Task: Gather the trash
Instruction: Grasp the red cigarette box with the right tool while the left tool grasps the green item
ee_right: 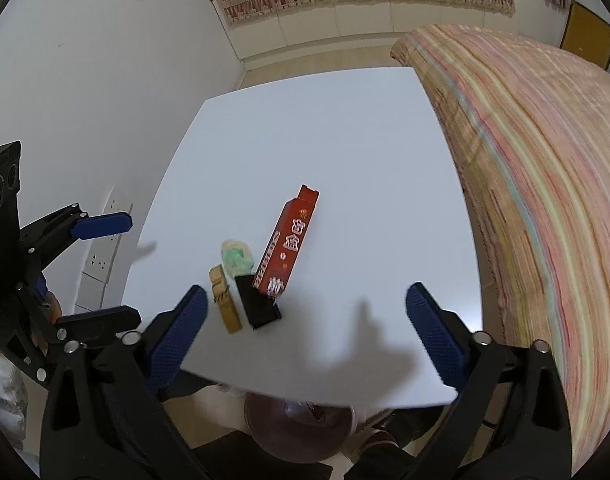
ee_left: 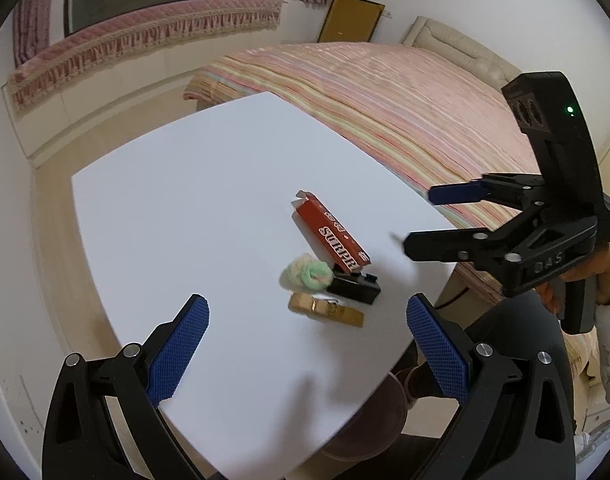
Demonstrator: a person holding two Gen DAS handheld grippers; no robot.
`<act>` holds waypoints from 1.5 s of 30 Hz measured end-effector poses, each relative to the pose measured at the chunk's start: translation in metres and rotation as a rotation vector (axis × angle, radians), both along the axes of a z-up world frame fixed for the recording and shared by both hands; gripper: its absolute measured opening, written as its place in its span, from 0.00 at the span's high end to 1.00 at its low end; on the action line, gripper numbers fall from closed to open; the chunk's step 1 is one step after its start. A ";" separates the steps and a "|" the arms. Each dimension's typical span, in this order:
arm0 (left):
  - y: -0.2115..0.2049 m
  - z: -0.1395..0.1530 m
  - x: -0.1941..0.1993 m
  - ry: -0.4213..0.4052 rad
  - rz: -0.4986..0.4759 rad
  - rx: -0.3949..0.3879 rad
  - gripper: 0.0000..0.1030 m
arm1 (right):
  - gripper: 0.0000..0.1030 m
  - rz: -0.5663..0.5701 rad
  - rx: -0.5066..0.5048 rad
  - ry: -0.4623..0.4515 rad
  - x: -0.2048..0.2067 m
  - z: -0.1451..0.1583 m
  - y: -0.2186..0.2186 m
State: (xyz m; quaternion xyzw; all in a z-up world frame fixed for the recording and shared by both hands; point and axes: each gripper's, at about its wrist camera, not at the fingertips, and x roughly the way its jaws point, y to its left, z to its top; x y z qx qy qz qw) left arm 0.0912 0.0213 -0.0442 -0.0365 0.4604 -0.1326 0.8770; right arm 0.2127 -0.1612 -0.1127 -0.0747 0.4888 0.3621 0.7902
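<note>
A red carton (ee_left: 331, 233) (ee_right: 288, 240) lies on the white table (ee_left: 193, 200) (ee_right: 325, 140), one end propped on a small black box (ee_left: 355, 287) (ee_right: 259, 300). A crumpled green-white wad (ee_left: 307, 273) (ee_right: 236, 259) and a tan wooden block (ee_left: 326, 309) (ee_right: 225, 298) lie beside them. My left gripper (ee_left: 307, 344) (ee_right: 101, 268) is open and empty above the table's near edge. My right gripper (ee_right: 305, 328) (ee_left: 419, 220) is open and empty, over the table's edge beside the pile.
A pinkish bin (ee_right: 299, 426) (ee_left: 365, 420) with some scraps stands on the floor under the table's near edge. A bed with a striped cover (ee_left: 385, 100) (ee_right: 537, 160) adjoins the table. A wall with sockets (ee_right: 101, 256) is on the other side.
</note>
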 end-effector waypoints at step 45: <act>0.004 -0.038 0.039 0.057 -0.086 -0.095 0.95 | 0.87 0.052 0.072 0.087 0.033 -0.025 0.032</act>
